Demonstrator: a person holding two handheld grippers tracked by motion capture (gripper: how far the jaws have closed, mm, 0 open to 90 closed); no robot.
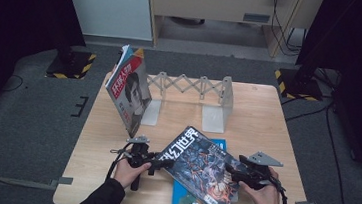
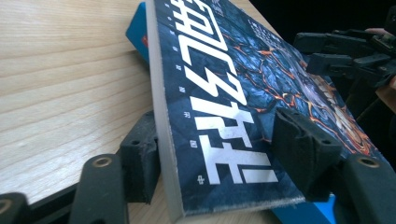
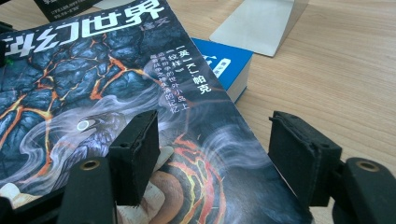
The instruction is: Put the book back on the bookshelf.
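Note:
A dark magazine (image 1: pixel 198 166) with a cracked-lava cover and white Chinese title lies tilted on a blue book (image 1: pixel 184 199) near the table's front edge. My left gripper (image 1: pixel 160 164) is at its left corner. In the left gripper view the left gripper (image 2: pixel 222 154) straddles the magazine (image 2: pixel 219 84): one pad sits against the spine, the other over the cover, jaws wide. My right gripper (image 1: pixel 230 171) is at the right edge. In its own view the right gripper (image 3: pixel 219 144) has one pad over the cover (image 3: pixel 93 79) and the other past the edge, above the bare wood.
A grey expandable book rack (image 1: pixel 190 85) stands at the back of the wooden table (image 1: pixel 257 119), its base plate (image 3: pixel 257 23) close to the blue book (image 3: pixel 224 60). Another magazine (image 1: pixel 129 94) leans upright at the rack's left end. The right gripper (image 2: pixel 345 51) appears across the cover.

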